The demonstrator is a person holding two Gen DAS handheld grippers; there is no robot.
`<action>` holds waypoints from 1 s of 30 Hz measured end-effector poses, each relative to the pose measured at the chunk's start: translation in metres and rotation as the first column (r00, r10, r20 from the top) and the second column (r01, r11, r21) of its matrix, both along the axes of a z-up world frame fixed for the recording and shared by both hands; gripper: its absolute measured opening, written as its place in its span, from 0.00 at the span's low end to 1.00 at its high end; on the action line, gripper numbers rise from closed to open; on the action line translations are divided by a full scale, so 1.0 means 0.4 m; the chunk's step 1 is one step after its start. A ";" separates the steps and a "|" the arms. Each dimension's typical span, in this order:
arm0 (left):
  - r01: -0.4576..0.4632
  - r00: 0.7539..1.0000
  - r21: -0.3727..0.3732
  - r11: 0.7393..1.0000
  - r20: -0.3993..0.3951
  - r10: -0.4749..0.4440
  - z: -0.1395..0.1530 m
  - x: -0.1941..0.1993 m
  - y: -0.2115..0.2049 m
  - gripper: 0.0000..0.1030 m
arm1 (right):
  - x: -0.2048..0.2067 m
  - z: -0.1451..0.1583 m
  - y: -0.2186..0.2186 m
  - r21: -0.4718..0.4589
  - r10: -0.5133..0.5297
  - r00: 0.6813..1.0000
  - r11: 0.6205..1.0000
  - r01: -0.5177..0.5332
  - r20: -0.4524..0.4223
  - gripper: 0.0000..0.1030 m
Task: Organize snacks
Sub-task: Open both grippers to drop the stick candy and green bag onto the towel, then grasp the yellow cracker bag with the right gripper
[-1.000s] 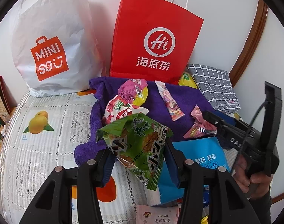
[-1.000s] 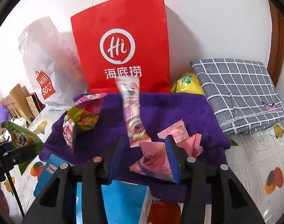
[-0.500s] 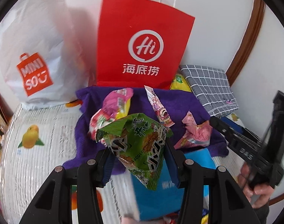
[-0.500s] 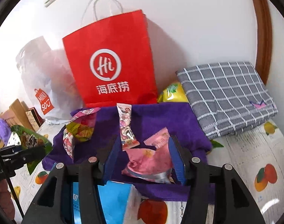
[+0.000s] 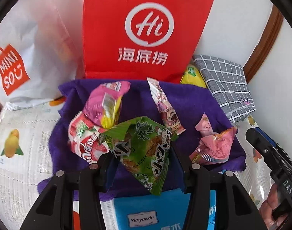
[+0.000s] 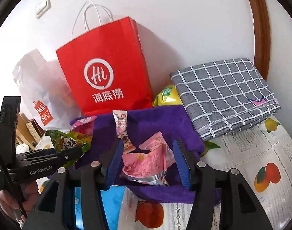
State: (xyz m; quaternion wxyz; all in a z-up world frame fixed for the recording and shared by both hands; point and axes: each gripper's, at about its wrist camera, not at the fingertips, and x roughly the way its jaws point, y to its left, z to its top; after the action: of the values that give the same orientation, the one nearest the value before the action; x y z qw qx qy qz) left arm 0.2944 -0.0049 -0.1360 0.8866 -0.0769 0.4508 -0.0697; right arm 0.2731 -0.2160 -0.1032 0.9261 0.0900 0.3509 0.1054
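Note:
My left gripper (image 5: 144, 164) is shut on a green snack packet (image 5: 144, 145) and holds it above the purple towel (image 5: 188, 103). On the towel lie a pink-yellow packet (image 5: 105, 103), a red-white packet (image 5: 84, 140), a long stick packet (image 5: 163, 107) and a crumpled pink packet (image 5: 213, 147). My right gripper (image 6: 147, 164) is open, its jaws either side of the crumpled pink packet (image 6: 146, 163) without touching it. The green packet also shows at the left of the right wrist view (image 6: 65, 140).
A red paper bag (image 5: 144, 32) and a white Miniso bag (image 5: 21, 57) stand against the wall behind the towel. A grey checked cloth (image 6: 226, 94) and a yellow packet (image 6: 167, 95) lie at the right. A blue box (image 5: 149, 210) sits below the towel.
My left gripper has carried the green packet forward and right, over the towel. My right gripper has opened wider and pulled back a little from the pink packet.

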 end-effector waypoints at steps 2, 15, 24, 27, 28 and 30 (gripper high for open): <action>0.001 1.000 -0.010 1.000 -0.024 -0.001 -0.009 0.005 0.002 0.48 | 0.001 -0.001 0.004 -0.003 0.006 1.000 1.000 -0.006 -0.004 0.52; -0.028 1.000 0.025 0.999 0.012 0.028 0.051 -0.071 0.038 0.73 | -0.014 0.007 0.021 -0.009 0.042 0.999 0.999 -0.042 0.019 0.52; -0.059 0.998 -0.002 0.998 0.011 0.059 0.078 -0.224 0.110 0.74 | -0.076 0.030 0.059 0.014 0.109 0.994 0.994 -0.109 -0.014 0.52; -0.078 0.997 0.016 0.997 -0.002 0.078 0.072 -0.262 0.118 0.74 | -0.134 0.037 0.063 0.030 0.144 0.989 0.989 -0.143 -0.046 0.52; -0.087 0.996 0.032 0.996 -0.004 0.087 0.068 -0.278 0.118 0.74 | -0.155 0.039 0.064 0.028 0.159 0.986 0.987 -0.157 -0.058 0.52; -0.082 0.997 0.031 0.996 0.009 0.082 0.065 -0.313 0.118 0.74 | -0.206 0.038 0.069 0.025 0.199 0.976 0.980 -0.197 -0.091 0.54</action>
State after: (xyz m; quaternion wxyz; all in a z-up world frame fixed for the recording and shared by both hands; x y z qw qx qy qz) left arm 0.1692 0.0425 -0.1101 0.8916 -0.0810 0.4448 -0.0265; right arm 0.1905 -0.1883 -0.0881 0.8929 0.0665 0.4002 0.1955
